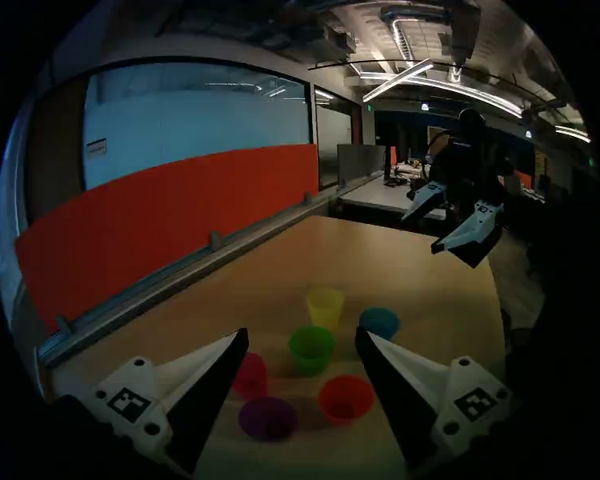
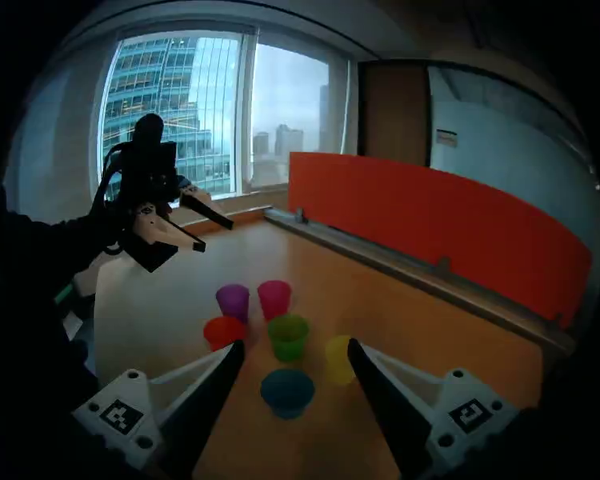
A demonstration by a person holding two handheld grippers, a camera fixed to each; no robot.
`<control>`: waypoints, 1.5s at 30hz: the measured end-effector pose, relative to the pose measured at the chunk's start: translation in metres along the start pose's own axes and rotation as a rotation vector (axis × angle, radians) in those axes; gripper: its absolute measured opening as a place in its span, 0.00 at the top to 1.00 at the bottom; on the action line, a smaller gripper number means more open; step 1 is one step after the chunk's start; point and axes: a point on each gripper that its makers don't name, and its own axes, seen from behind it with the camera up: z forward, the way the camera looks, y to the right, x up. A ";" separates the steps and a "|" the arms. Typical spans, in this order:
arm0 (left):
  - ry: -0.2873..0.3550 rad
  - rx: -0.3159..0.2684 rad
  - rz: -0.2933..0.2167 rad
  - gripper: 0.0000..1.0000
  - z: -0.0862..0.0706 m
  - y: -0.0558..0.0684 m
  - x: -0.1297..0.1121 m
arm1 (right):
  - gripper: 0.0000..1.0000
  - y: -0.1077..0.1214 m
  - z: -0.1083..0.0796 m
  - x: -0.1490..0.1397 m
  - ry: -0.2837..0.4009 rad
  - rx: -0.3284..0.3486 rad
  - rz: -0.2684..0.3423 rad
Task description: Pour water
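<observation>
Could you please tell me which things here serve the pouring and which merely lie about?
Job: yellow plastic cup, blue plastic cup, green plastic cup, pink plastic cup, purple plastic cup, red plastic cup, left tongs, right tongs.
Idle: orange partition panel, glass window.

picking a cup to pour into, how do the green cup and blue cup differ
The green cup is bright green, the blue cup teal-blue. The green cup stands in the middle of the group; the blue cup stands at its edge. Both stand upright and untouched on the table.
</observation>
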 end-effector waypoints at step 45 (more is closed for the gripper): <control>-0.176 -0.090 0.011 0.00 0.078 0.018 -0.072 | 0.00 -0.008 0.055 -0.108 -0.167 0.009 -0.020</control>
